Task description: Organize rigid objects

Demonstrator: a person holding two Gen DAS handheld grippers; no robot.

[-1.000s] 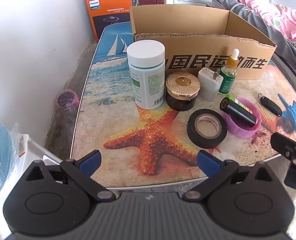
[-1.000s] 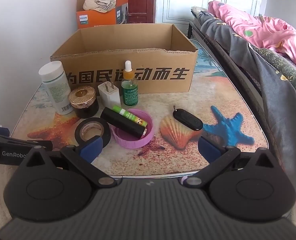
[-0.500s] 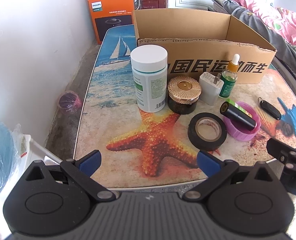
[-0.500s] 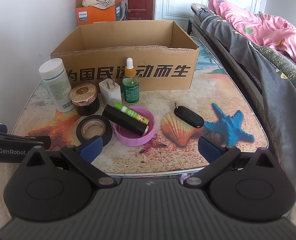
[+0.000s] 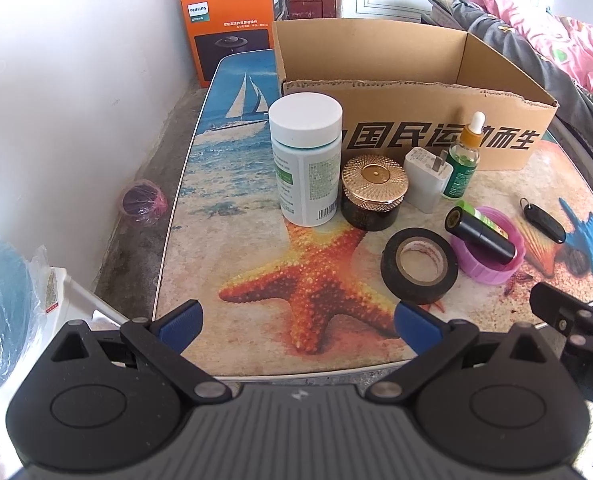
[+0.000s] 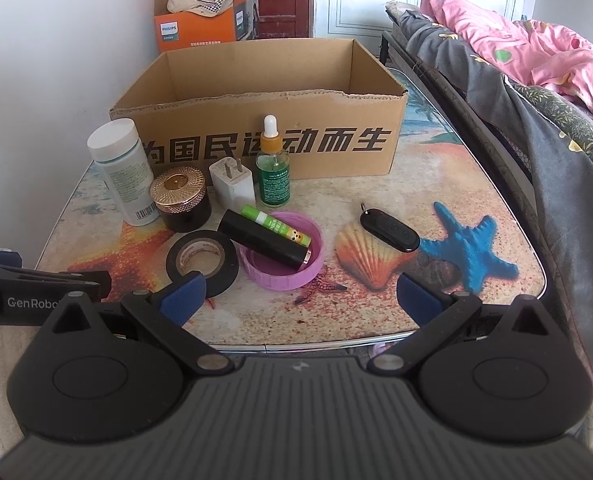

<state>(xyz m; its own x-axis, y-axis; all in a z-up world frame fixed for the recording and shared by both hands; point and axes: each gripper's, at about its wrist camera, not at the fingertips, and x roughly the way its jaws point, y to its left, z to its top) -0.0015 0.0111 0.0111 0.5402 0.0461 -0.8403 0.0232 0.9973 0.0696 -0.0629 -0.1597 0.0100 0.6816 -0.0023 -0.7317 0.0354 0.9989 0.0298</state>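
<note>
1. At lower left of the right wrist view: left gripper (image 6: 40, 292) cut off by the frame edge, jaw gap impossible to tell there.
2. Lower centre: right gripper (image 6: 300, 300) spread wide, empty; left gripper likewise in its own view.
3. Mid-frame: black tape roll (image 6: 202, 262) touching purple lid (image 6: 281, 256), black tube (image 6: 265, 244) lying across it; key fob (image 6: 390, 230) apart at right.
4. Behind: white bottle (image 5: 306, 160), gold-lidded jar (image 5: 374, 192), charger (image 5: 426, 178), dropper bottle (image 5: 464, 156) before cardboard box (image 5: 412, 120), interior hidden.
5. Beneath: beach-print table (image 5: 232, 216); bedding at right.

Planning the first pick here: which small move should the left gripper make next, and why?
Probably ease the open left gripper forward toward the tall white-capped plastic bottle: it stands upright, nearest that side, nothing is held yet, and the open cardboard box waits right behind it.
</note>
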